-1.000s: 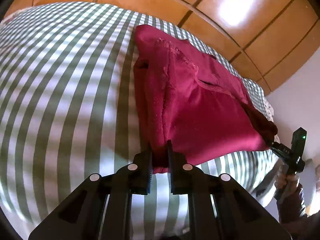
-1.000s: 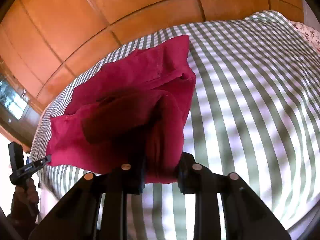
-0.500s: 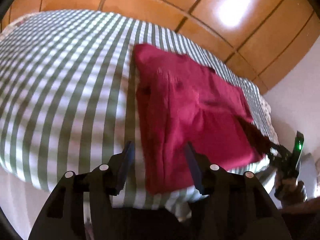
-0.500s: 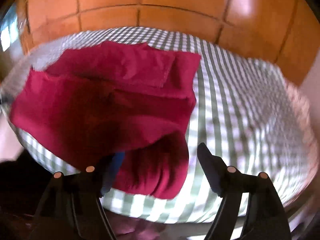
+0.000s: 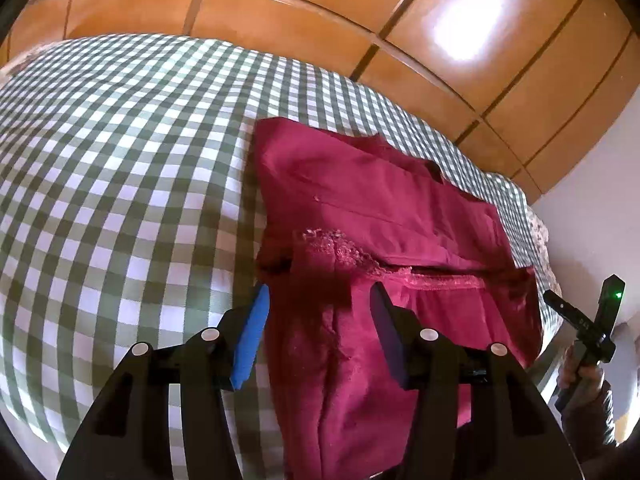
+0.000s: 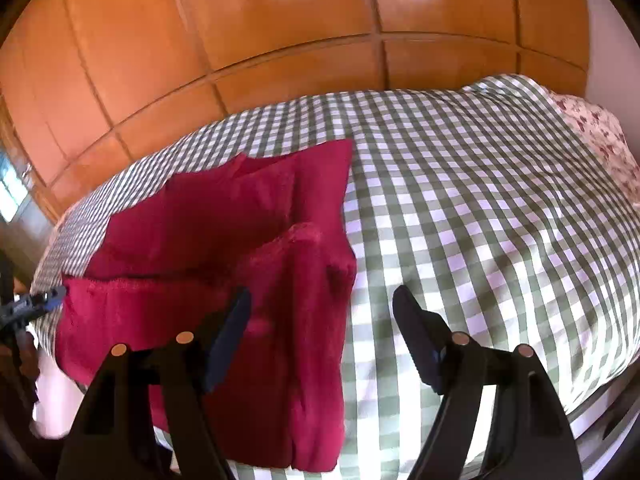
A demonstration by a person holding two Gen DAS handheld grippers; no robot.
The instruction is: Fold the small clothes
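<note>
A dark red fleece garment (image 5: 384, 216) lies folded on the green-and-white checked bed cover (image 5: 120, 184), its near end hanging over the bed's front edge. My left gripper (image 5: 320, 312) is open just above the garment's left near part; its blue pads do not touch the cloth. In the right wrist view the same garment (image 6: 224, 240) fills the left half. The jaws of my right gripper (image 6: 322, 312) stand wide and are closing slightly, over the garment's right edge and the cover, gripping nothing. Each gripper shows at the edge of the other's view: right gripper (image 5: 560, 304), left gripper (image 6: 44, 296).
Orange wooden wardrobe panels (image 6: 280, 40) rise behind the bed. A flowered pillow (image 6: 592, 140) lies at the bed's far right. A hand (image 5: 580, 372) in a dark sleeve holds the right gripper next to a white wall (image 5: 592, 232). Checked cover stretches on both sides of the garment.
Both grippers were shut on the garment's near edge a second ago. They have let go, opened and drawn back and up. The garment now rests on the bed.
</note>
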